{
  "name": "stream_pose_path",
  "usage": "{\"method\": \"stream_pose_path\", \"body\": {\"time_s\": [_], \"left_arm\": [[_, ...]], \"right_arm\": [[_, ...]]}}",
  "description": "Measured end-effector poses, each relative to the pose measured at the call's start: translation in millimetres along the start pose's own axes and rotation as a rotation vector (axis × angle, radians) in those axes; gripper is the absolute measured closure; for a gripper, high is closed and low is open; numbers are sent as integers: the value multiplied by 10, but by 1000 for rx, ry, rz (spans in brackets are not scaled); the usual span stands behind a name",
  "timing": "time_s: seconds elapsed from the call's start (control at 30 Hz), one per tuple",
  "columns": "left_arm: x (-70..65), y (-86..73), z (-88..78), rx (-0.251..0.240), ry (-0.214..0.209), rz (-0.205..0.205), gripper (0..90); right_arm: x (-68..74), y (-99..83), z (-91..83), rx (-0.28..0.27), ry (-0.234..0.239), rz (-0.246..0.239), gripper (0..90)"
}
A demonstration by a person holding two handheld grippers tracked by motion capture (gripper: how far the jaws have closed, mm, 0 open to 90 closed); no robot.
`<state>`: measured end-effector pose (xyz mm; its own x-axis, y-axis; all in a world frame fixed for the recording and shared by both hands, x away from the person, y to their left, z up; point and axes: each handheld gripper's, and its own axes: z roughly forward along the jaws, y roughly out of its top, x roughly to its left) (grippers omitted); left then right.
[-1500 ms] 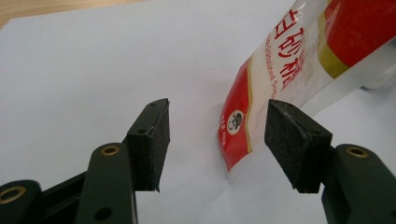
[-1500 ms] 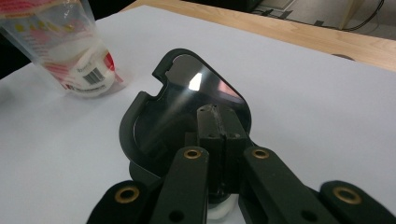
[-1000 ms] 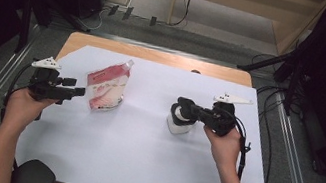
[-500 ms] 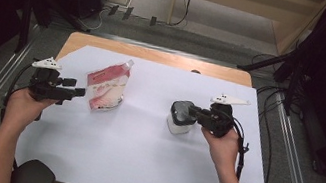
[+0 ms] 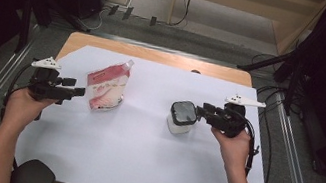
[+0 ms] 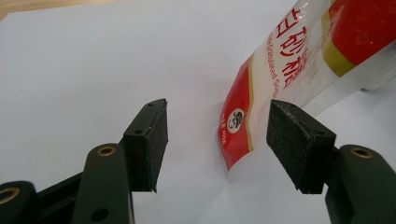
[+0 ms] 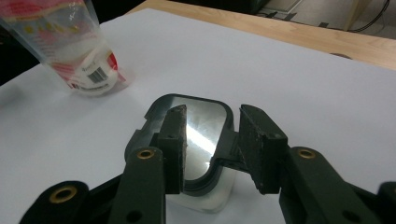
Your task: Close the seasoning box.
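The right gripper (image 5: 199,111) sits at the lid of a small white jar (image 5: 179,123) on the right half of the white paper (image 5: 137,168) that covers the table. Its jaws have just been opening; in the right gripper view they stand apart over the dark, glossy lid (image 7: 198,122), one on each side of a small tab at the lid's near edge, and neither pad seems to press on it. The left gripper (image 5: 77,91) is spread too, its pads level with the lower corner of a red and white sugar pouch (image 6: 299,74), which stands upright on the left half of the paper, touched by nothing.

The jar looks stiff and squat, with a smooth lid that could slip under a light pinch; its flat sides or the lid's raised rim look like the safest places to take hold. The pouch is soft plastic film, likely heavy at the bottom with loose sugar, and would buckle if squeezed in the middle. The sealed lower corner or the top by the spout would probably give a firmer hold, though a push low down could tip it.

Both forearms come in from the near edge of the table. The right hand (image 5: 233,144) holds its gripper about level, pointing left at the jar. The left hand (image 5: 27,100) holds its gripper level as well, pointing right at the pouch.
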<state>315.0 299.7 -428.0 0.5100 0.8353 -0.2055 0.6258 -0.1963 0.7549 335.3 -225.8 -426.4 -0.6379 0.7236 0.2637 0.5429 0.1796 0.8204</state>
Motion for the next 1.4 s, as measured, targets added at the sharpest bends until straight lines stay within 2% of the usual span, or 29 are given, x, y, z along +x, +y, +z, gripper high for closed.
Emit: {"method": "stream_pose_path", "body": {"time_s": [0.3, 0.43, 0.57, 0.7, 0.97, 1.4], "left_arm": [[-12, 5, 24, 16, 0, 18, 399], [-19, -1, 30, 20, -16, 22, 398], [-22, -7, 30, 19, -15, 29, 398], [-21, -17, 39, 22, -17, 24, 396], [-18, -24, 50, 34, -21, 19, 394], [-15, -27, 56, 35, -12, 15, 386]], "right_arm": [[-122, -86, -124, -32, -20, 19, 567], [-184, -121, -175, -32, -32, 30, 532], [-238, -201, -208, -37, -49, 34, 506], [-292, -290, -229, -37, -55, 77, 448], [-363, -429, -281, -32, -90, 87, 442], [-359, -476, -297, -23, -101, 86, 444]]}}
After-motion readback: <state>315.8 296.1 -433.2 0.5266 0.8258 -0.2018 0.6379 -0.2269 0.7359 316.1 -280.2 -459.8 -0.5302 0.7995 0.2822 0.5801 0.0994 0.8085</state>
